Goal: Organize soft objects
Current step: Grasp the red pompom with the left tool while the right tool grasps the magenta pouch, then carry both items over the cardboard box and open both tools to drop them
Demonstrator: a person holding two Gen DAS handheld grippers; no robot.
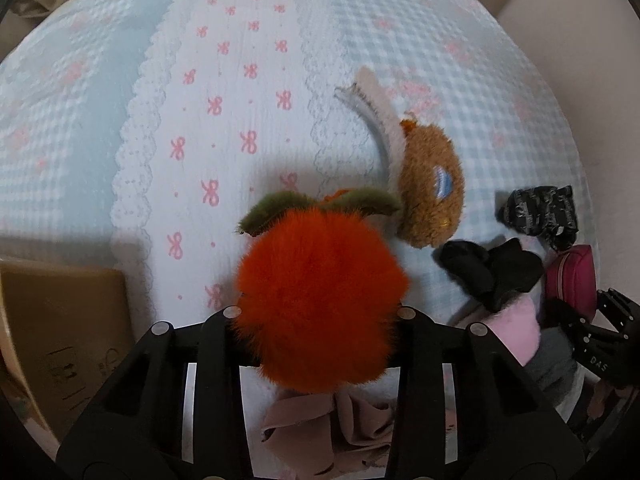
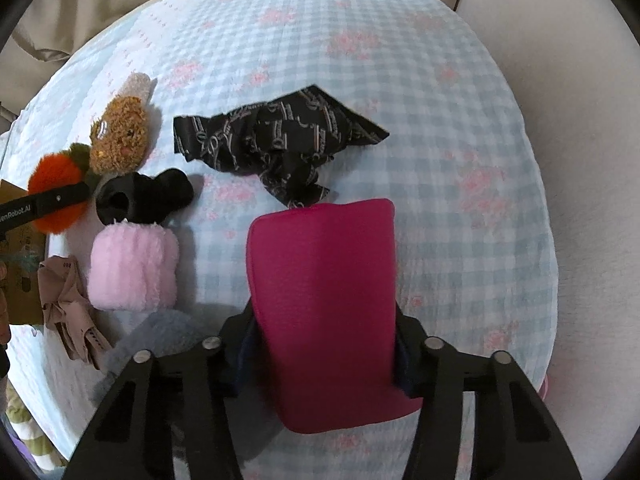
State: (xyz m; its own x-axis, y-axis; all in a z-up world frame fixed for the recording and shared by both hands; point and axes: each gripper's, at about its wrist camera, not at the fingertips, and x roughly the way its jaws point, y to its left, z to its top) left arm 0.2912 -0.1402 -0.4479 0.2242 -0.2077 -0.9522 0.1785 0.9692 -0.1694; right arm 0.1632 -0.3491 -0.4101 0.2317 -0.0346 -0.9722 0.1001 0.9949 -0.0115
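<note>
My left gripper [image 1: 318, 314] is shut on a fluffy orange plush fruit [image 1: 316, 300] with green leaves, held over the bed. It also shows in the right wrist view [image 2: 56, 196]. My right gripper [image 2: 324, 328] is shut on a magenta pouch [image 2: 326, 312], held above the quilt. A brown plush [image 1: 432, 192] with a cream strap lies just beyond the orange plush. A black rolled sock [image 2: 144, 196], a pink fluffy roll [image 2: 134, 270], a black patterned cloth [image 2: 280, 144], a grey fuzzy item [image 2: 160, 340] and a beige garment [image 2: 68, 308] lie on the bed.
The bed has a blue-checked quilt [image 2: 440, 160] with pink bows. A cardboard box [image 1: 60, 332] stands at the left bed edge. A beige wall or headboard [image 2: 580, 160] rises on the right.
</note>
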